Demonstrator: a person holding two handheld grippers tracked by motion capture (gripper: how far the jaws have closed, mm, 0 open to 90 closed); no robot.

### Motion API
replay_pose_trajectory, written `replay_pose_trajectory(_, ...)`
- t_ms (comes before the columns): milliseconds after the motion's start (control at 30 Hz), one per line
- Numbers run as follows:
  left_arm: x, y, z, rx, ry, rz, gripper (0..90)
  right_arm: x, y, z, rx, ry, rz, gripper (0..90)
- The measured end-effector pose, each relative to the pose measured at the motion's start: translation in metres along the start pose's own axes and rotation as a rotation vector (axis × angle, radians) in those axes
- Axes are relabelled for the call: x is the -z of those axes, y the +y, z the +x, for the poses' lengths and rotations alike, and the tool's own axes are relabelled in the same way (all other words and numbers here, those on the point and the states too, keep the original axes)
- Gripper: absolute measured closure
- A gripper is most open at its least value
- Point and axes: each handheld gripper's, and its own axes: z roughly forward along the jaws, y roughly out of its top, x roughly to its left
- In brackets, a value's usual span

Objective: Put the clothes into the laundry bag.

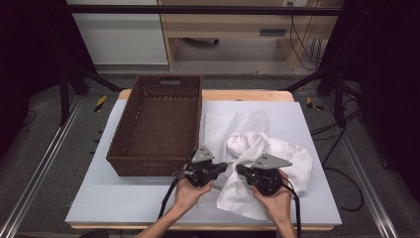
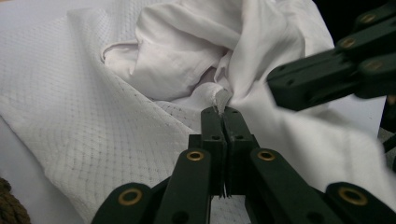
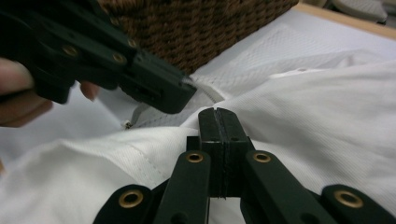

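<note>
A crumpled white garment [image 1: 285, 151] lies on the right half of the table, part smooth cloth [image 2: 177, 60] and part mesh. My left gripper [image 1: 229, 164] is shut on a small tip of the garment's edge, which pokes out between its jaws [image 2: 220, 111]. My right gripper [image 1: 239, 170] faces it from the right, almost tip to tip. Its jaws are shut [image 3: 218, 112] just above the white cloth [image 3: 303, 98], and I see no cloth between the pads. The left gripper [image 3: 184, 95] sits close in front in the right gripper view.
A brown wicker basket [image 1: 123, 133] with nothing in it stands to the left of the garment, right behind my left hand. A pale blue mat [image 1: 124, 198] covers the wooden table [image 1: 237, 95]. Dark frame posts flank both sides.
</note>
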Motion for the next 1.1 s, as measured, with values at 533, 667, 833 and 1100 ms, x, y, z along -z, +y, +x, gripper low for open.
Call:
replay_pose_trajectory(533,-0.002,-0.003,0.004,0.004,0.009,0.013,88.9,-0.033,-0.028,-0.002,-0.041,-0.073,0.010,78.7)
replay_pose_trajectory(667,-0.002,-0.003,0.005,0.006,0.012,0.012,88.9,-0.006,-0.023,0.001,-0.028,-0.048,-0.047,70.2)
replay_pose_trajectory(833,-0.003,-0.003,0.004,-0.003,0.014,0.015,88.9,-0.010,-0.034,0.021,0.003,0.032,-0.013,50.3)
replay_pose_trajectory(1100,-0.002,-0.004,0.004,-0.003,0.015,0.015,88.9,-0.040,-0.050,0.018,-0.023,-0.080,0.115,81.5)
